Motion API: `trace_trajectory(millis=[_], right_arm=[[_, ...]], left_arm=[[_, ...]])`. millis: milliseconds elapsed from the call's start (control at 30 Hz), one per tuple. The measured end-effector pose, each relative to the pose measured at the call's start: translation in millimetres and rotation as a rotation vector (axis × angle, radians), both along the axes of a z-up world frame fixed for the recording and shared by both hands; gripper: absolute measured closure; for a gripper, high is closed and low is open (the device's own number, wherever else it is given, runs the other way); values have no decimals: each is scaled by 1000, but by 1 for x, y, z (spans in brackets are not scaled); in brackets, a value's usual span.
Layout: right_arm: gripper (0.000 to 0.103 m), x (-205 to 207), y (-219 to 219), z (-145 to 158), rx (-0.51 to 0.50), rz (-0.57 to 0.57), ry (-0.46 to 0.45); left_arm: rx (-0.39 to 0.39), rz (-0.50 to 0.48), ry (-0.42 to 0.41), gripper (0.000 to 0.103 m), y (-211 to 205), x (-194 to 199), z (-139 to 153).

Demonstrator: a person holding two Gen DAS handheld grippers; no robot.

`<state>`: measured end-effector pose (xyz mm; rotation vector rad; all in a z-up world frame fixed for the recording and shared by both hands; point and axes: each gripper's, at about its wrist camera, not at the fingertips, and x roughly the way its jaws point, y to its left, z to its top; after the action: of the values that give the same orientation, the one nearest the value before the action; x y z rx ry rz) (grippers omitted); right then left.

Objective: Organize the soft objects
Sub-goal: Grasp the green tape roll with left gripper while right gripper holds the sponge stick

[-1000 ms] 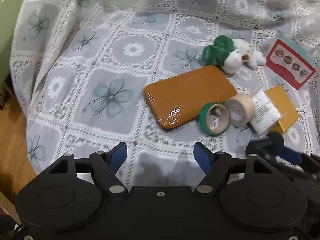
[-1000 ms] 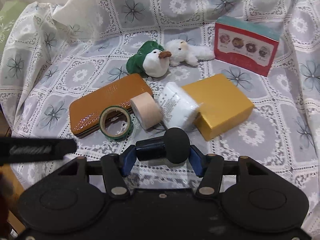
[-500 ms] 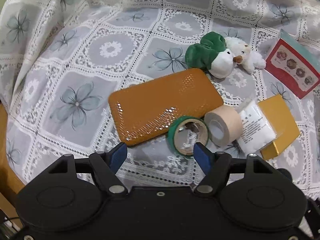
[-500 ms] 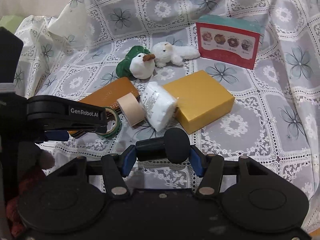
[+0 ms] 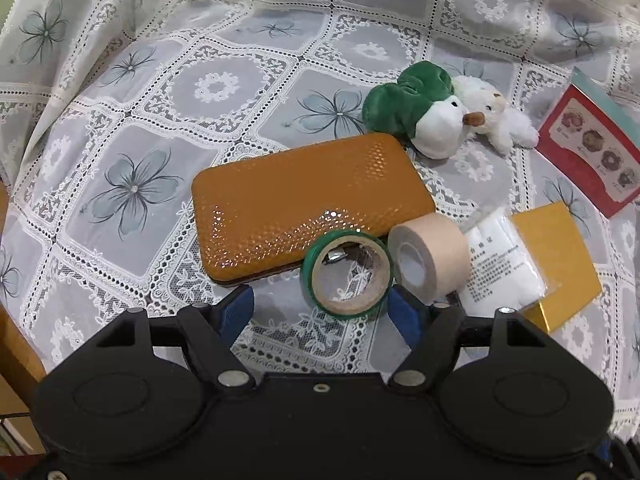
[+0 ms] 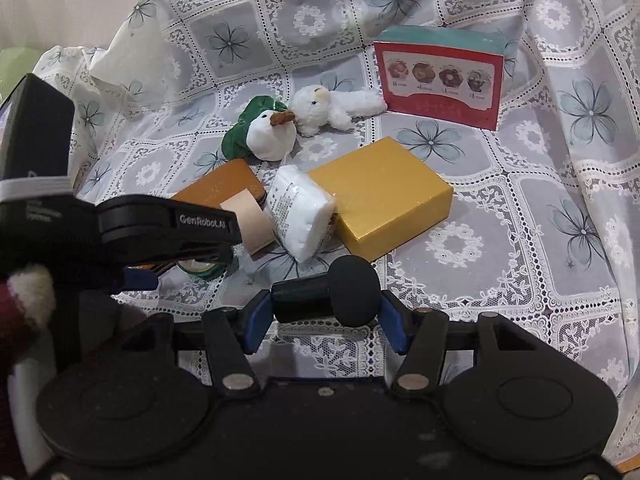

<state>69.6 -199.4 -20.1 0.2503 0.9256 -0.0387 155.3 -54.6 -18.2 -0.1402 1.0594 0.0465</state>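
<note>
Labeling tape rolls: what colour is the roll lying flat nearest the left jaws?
Green roll with a tan inner core; clearest in the left wrist view.

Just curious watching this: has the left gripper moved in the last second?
Yes. The left gripper has come forward toward the green tape roll, which now lies between its open fingers; a second ago the roll lay well ahead.
</note>
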Motion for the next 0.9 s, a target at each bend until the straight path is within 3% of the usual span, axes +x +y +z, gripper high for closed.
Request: trace_trajectory(millis=[333, 367, 467, 500, 900], right_arm=[[47, -3, 1, -3, 4, -2, 17], [47, -3, 1, -3, 4, -2, 17], [47, -4, 2, -3, 2, -4, 18], [47, -5, 2, -3, 0, -5, 18], [47, -15, 4, 4, -29, -24, 15]], left_arm=[[18, 32, -9, 30, -11, 8, -4], [19, 29, -8, 31, -11, 8, -5], [10, 10, 7, 53, -7, 7, -6], [8, 0, 11, 55, -6, 6, -6], [-41, -153, 81, 55, 17, -20, 13]])
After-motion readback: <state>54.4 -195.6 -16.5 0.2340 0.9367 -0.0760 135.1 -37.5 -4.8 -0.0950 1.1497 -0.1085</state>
